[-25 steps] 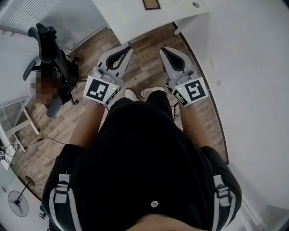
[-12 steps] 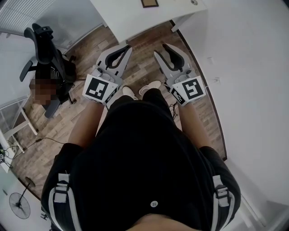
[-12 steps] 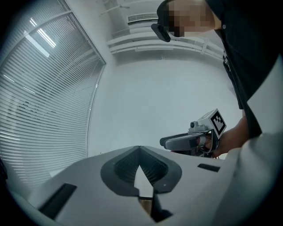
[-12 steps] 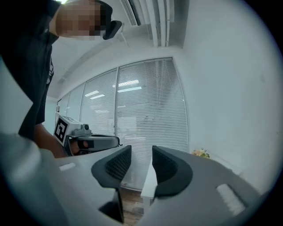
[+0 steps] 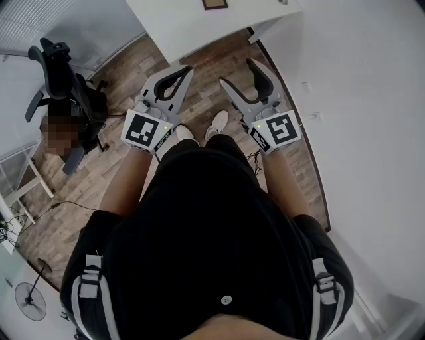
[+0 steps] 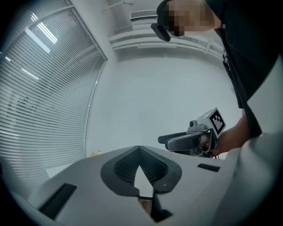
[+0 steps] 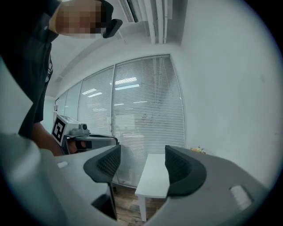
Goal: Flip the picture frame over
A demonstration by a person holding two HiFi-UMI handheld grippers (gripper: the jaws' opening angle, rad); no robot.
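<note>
Approaching: right tongs (image 5: pixel 238 73) have just been opening wide, nothing between; left tongs (image 5: pixel 188 69) pinching together, empty. Frame (image 5: pixel 214 4) is lying on tabletop (image 5: pixel 179 26) well ahead of both (untouched). Next likely calling for reaching in, gripping an edge.

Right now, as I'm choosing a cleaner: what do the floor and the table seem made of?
Floor: wood or wood-look planks with a matte finish; brown grain and plank seams show.
Table: smooth white top, probably laminate or painted board; the colour is even, with no grain.
</note>
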